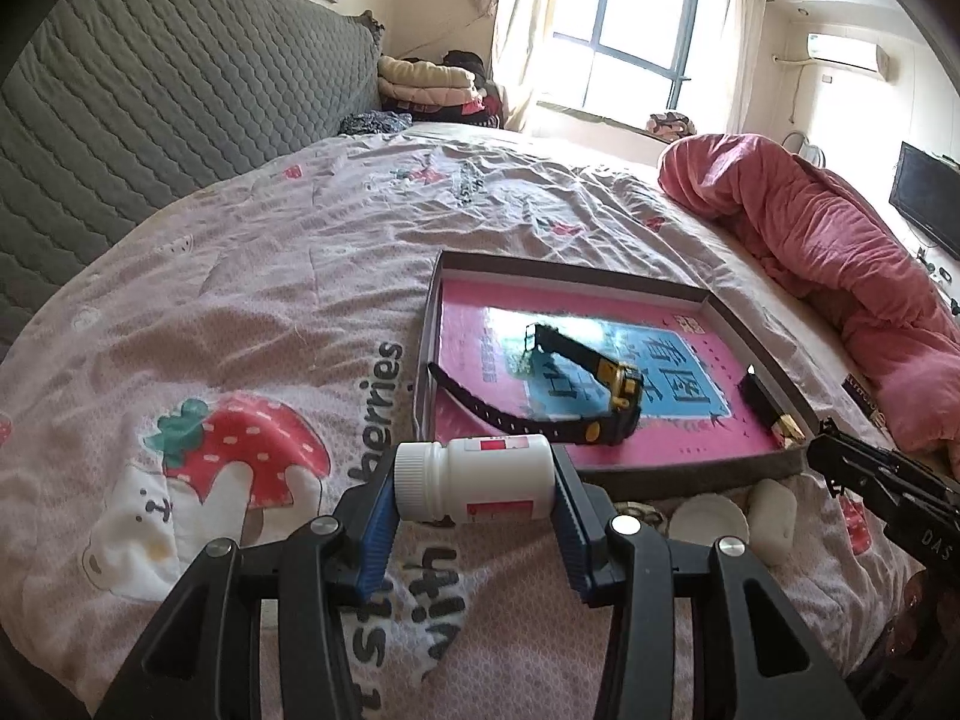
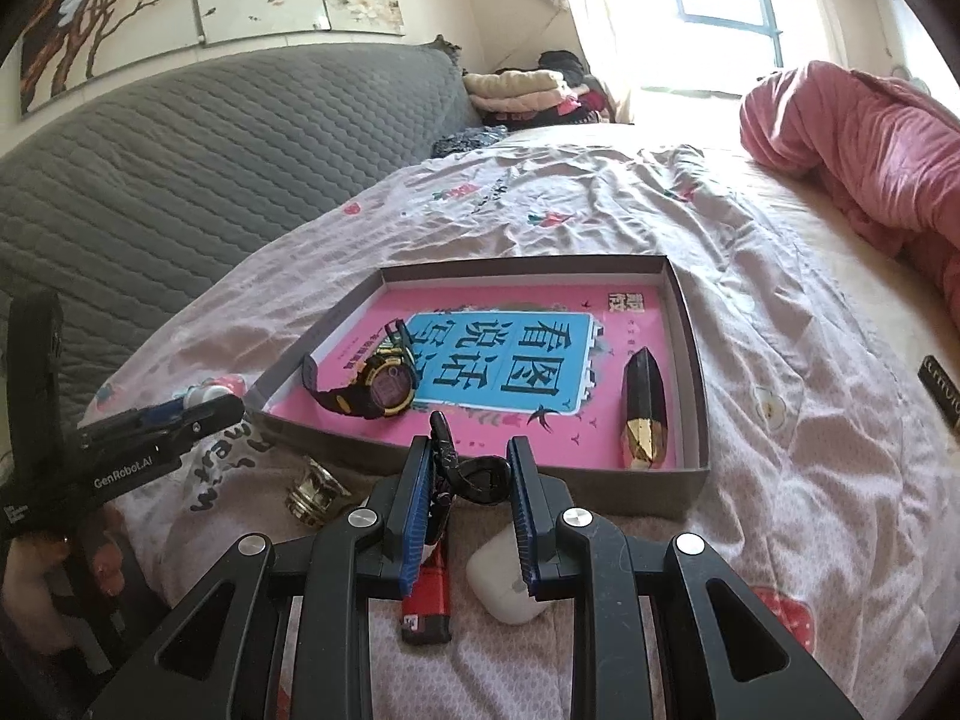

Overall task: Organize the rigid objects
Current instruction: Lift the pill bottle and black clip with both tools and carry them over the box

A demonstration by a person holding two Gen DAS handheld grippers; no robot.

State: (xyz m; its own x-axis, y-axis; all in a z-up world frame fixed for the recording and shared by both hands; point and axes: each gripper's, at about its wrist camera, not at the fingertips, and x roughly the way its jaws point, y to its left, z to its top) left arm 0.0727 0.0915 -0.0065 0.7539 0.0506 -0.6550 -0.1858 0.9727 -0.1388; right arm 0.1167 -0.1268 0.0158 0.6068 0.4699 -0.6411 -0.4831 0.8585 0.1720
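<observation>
A white pill bottle (image 1: 480, 480) with a red label lies sideways between the blue pads of my left gripper (image 1: 475, 468), held just above the strawberry bedspread, short of the shallow grey box (image 1: 690, 471). The box holds a pink book, a black and yellow watch (image 2: 384, 387) and a black and gold faceted piece (image 2: 645, 414). My right gripper (image 2: 469, 457) is shut on a small black clip (image 2: 465, 471) at the box's near wall. In the right wrist view the left gripper (image 2: 231, 405) shows at the left with a hand behind it.
On the bedspread near me lie a red lighter (image 2: 427, 603), a white earbud case (image 2: 507, 582) and a metal plug (image 2: 315, 495). A rolled pink blanket (image 1: 840, 240) is on the right and a grey quilted headboard (image 1: 150, 90) on the left. A dark flat item (image 2: 942, 390) lies far right.
</observation>
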